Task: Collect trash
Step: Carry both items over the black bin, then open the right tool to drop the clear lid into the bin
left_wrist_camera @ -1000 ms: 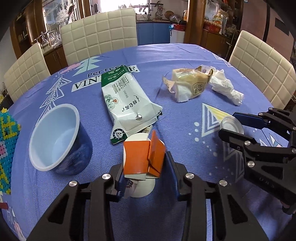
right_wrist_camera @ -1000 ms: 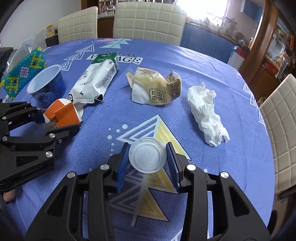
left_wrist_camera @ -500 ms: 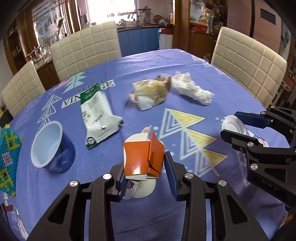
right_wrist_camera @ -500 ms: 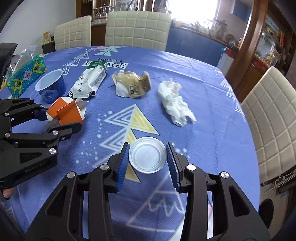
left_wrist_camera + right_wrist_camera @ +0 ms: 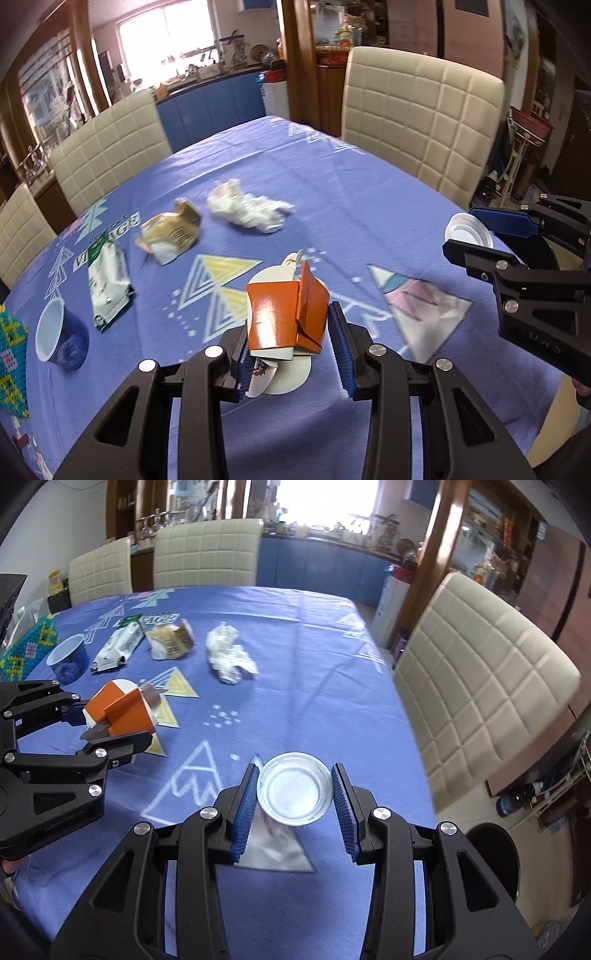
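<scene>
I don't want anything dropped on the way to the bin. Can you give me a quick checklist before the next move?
1. Left gripper shut on the crushed cup: ok.
2. Right gripper shut on the lid: ok.
3. Both loads lifted off the table: ok.
4. The two grippers apart from each other: ok.
5. Bin located: cannot tell, none is surely in view.
6. Trash left on the table: not ok, the tissue, tan wrapper, white pouch and blue cup remain.
</scene>
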The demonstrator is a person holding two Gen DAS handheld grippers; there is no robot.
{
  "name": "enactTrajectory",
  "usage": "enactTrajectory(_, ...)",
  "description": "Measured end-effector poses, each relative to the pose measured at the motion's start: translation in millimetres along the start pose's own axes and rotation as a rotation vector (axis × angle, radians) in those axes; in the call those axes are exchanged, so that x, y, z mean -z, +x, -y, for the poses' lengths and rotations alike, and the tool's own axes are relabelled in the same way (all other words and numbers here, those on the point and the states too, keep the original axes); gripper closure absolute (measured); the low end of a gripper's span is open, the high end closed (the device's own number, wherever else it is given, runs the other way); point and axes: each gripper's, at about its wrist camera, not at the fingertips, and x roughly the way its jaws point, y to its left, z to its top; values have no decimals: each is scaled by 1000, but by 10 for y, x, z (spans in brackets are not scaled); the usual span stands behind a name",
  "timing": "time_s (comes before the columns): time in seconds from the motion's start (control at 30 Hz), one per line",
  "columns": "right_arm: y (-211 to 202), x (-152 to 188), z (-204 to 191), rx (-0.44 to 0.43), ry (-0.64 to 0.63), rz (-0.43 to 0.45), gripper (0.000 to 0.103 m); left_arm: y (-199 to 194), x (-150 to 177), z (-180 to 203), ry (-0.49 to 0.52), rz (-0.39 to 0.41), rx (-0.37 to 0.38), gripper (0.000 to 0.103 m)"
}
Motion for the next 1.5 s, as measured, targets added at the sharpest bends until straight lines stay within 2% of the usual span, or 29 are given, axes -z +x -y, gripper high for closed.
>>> enactTrajectory(0.43,-434,346,769,102,115,41,61,-152,-353,841,138,58,63,67)
enactTrajectory(0.9,-763,641,1577,242,241,61,61,-160,-720,1639,256,109,169,67)
enactTrajectory(1.5,-1181,571,2260,437,326,160,61,-91,-1047,2183,343,158,265,67)
